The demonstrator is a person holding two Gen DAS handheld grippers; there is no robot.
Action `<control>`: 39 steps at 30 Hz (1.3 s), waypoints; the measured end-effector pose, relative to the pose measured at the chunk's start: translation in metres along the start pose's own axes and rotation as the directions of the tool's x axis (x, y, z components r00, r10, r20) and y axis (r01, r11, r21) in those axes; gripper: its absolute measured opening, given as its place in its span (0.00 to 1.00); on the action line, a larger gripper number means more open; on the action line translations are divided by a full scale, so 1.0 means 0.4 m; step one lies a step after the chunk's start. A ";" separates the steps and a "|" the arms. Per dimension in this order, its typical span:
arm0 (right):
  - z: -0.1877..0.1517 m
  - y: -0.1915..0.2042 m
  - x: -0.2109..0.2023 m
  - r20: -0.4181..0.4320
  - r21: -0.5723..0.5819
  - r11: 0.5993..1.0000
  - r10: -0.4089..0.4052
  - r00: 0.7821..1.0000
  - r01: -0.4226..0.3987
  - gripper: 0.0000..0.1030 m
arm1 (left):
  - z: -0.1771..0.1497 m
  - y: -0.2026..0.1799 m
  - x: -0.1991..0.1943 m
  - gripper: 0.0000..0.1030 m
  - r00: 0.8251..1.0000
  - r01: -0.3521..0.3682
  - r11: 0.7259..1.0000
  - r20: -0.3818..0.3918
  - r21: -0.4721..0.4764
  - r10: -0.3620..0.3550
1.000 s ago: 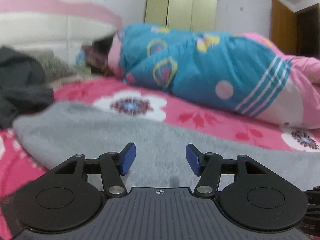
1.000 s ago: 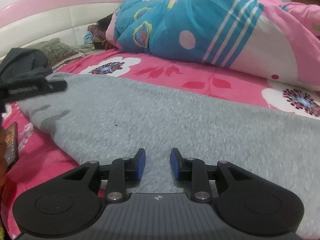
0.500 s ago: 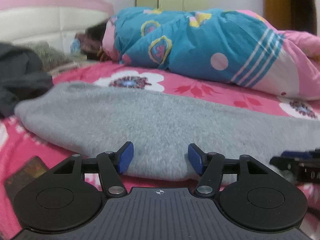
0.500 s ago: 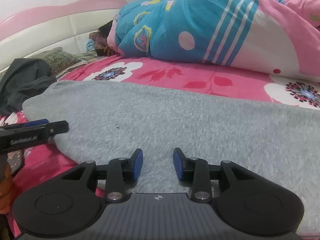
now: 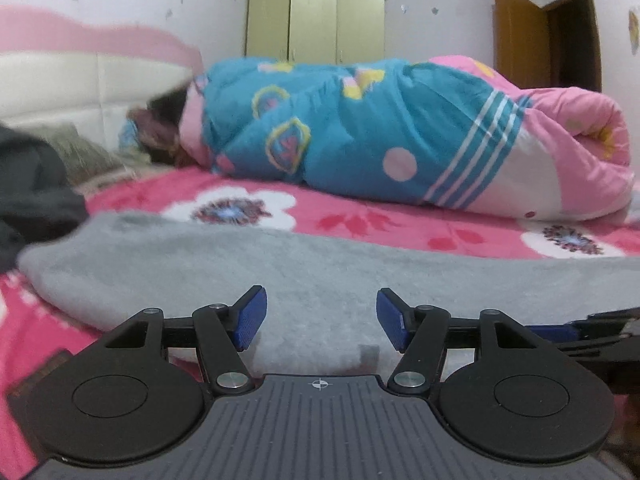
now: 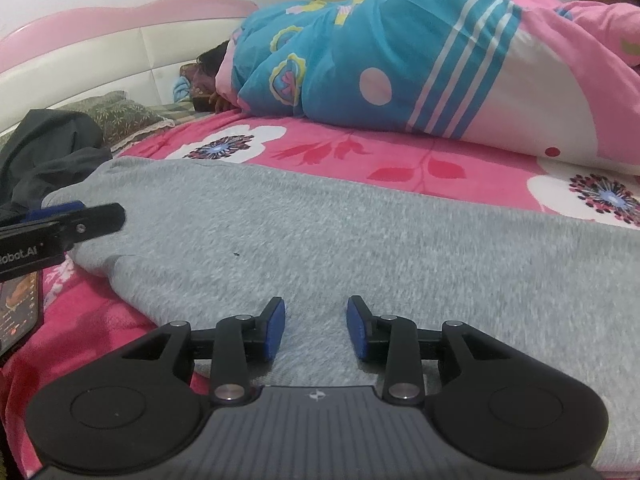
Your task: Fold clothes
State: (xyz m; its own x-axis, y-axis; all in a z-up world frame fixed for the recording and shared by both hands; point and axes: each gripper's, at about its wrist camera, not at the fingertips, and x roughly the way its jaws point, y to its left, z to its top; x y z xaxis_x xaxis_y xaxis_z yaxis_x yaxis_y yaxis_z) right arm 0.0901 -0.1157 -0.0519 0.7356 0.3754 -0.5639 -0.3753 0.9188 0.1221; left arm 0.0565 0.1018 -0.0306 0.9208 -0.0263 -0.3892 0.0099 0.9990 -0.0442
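The grey garment (image 6: 360, 240) lies spread flat on the bed (image 6: 400, 160), its long axis running left to right across both views, with its near hem just ahead of and under both sets of tongs. The right tongs (image 6: 316, 328) hang over the garment's near edge, well in from its left end; their jaws have just been opening and now stand a modest way apart with cloth beneath them but nothing pinched. The left tongs (image 5: 320, 318) sit at the same near edge, closer to the garment's left end, jaws wider apart, likewise empty. Each shows at the edge of the other's view, so they are side by side along the hem. In my judgement the next move is a pinch on this near hem by both, the left taking the end corner, then a lift away toward the rolled quilt (image 6: 400, 60) beyond the garment. A dark garment (image 6: 48, 152) lies past its left end.
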 end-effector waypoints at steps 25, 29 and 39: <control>-0.004 -0.001 -0.003 0.014 0.000 1.000 0.000 1.000 0.000 0.36 | -0.033 -0.043 -0.003 0.68 0.991 -0.127 0.985 0.045 0.114 0.123; -0.006 -0.001 -0.003 0.016 0.002 1.000 0.001 1.000 -0.001 0.37 | -0.010 -0.051 -0.012 0.68 0.992 -0.098 0.991 0.083 0.095 0.090; -0.005 -0.002 -0.003 0.017 0.000 1.000 0.001 1.000 -0.001 0.37 | -0.017 -0.041 0.090 0.70 0.993 0.003 1.000 -0.121 -0.001 -0.003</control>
State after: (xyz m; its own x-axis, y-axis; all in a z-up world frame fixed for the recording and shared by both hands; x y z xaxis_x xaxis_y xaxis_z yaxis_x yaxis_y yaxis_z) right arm 0.0885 -0.1173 -0.0532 0.7446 0.3788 -0.5497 -0.3765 0.9183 0.1229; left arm 0.0868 0.0842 -0.0501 0.8667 -0.0335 -0.4977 0.0118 0.9988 -0.0466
